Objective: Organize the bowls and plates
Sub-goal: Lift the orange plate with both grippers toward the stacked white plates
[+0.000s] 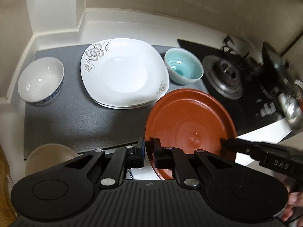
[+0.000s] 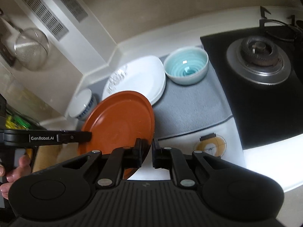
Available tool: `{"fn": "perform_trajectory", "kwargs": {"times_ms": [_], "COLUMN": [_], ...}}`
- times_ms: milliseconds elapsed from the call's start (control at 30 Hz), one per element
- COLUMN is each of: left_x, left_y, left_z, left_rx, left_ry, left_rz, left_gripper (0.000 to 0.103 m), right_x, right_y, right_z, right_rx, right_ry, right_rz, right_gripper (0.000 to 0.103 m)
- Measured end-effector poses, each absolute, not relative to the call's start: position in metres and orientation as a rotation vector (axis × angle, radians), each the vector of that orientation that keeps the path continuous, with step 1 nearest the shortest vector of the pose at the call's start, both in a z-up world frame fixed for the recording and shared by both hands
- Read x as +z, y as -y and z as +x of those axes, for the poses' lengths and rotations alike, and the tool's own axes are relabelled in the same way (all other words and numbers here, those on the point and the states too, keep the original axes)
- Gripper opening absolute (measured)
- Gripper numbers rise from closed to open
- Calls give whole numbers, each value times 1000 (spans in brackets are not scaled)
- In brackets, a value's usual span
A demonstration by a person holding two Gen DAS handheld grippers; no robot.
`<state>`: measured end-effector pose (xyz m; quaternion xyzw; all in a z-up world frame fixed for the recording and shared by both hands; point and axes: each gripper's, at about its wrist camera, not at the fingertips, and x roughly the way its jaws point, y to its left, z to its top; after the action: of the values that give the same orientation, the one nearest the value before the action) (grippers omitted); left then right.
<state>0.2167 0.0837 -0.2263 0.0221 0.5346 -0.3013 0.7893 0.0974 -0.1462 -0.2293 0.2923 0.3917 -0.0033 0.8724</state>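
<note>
A red-brown round plate [image 1: 189, 124] is held tilted above the grey mat [image 1: 75, 117]. My left gripper [image 1: 147, 145] is shut on its left rim. My right gripper [image 2: 146, 145] is shut on its right rim; it also shows in the left wrist view [image 1: 227, 143] at the plate's right edge. The plate [image 2: 121, 121] hangs in front of a stack of white square flowered plates [image 1: 123, 71], seen also in the right wrist view [image 2: 140, 77]. A white bowl with blue pattern [image 1: 40, 79] stands left of the stack, a turquoise bowl [image 1: 183, 69] right of it.
A black gas hob with burner [image 1: 225, 77] lies right of the mat. A beige bowl [image 1: 49, 157] sits at the near left. A metal strainer [image 2: 31, 49] hangs on the left wall. A round coaster-like disc [image 2: 212, 145] lies on the white counter.
</note>
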Motion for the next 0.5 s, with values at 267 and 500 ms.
{"fn": "perform_trajectory", "kwargs": {"times_ms": [267,500], "left_x": [-181,-154], "left_y": [-89,-72], "left_z": [230,241], "left_rx": [-638,-594], "left_ry": [-1054,-925], "left_rz": [73,122], "left_gripper": [9,9], "right_x": [-195,-184], "right_y": [137,145], "right_z": [114,127], "right_rx": [37,57], "right_ry": [-768,-723], "right_rz": [605,652], "right_gripper": [12,12]}}
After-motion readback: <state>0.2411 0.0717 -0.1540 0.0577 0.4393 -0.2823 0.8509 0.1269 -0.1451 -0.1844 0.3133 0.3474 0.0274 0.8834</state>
